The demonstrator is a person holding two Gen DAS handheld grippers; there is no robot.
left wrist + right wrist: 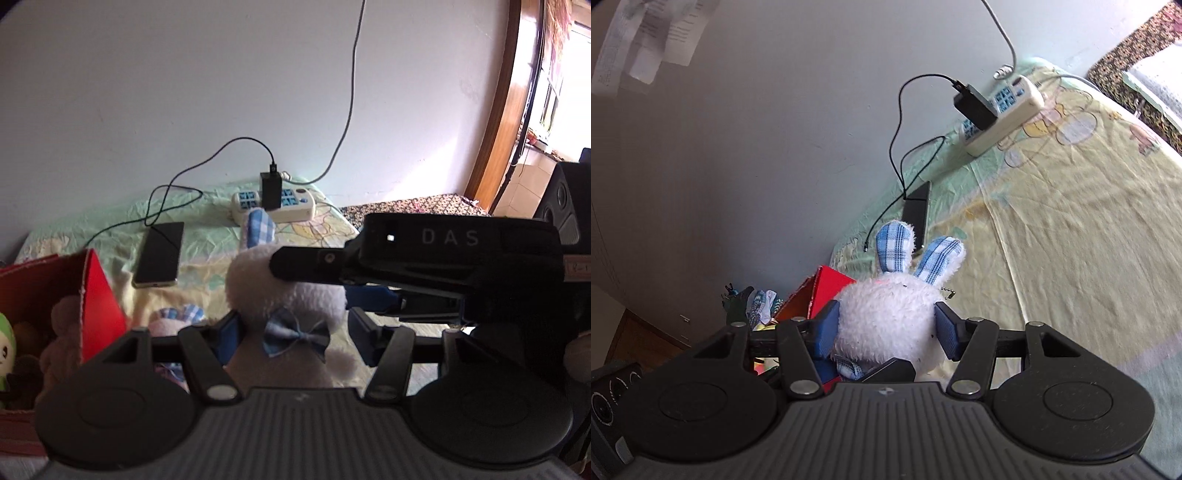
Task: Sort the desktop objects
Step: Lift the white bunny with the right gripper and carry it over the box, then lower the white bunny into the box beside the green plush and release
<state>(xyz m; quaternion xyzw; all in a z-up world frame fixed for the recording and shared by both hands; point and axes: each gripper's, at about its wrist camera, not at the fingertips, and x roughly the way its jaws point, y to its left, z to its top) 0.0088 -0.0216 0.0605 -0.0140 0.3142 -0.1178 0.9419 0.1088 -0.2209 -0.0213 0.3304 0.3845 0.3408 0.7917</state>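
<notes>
A white plush rabbit (288,295) with blue checked ears and a blue bow tie sits between both grippers. My right gripper (886,328) is shut on the rabbit's head (886,321), its blue pads pressing both sides, and holds it above the cloth. In the left wrist view the right gripper's black finger (314,264) crosses the rabbit's head. My left gripper (291,338) has its jaws apart on either side of the rabbit's body; contact is unclear. A red box (99,295) with soft toys inside stands at the left; it also shows in the right wrist view (820,291).
A phone (160,254) on a black cable lies on the yellow-green cloth (1071,229). A white power strip (280,205) with a black charger (270,190) sits at the back by the wall. A small pink-and-blue plush (177,319) lies beside the box. A black speaker (569,195) stands at the right.
</notes>
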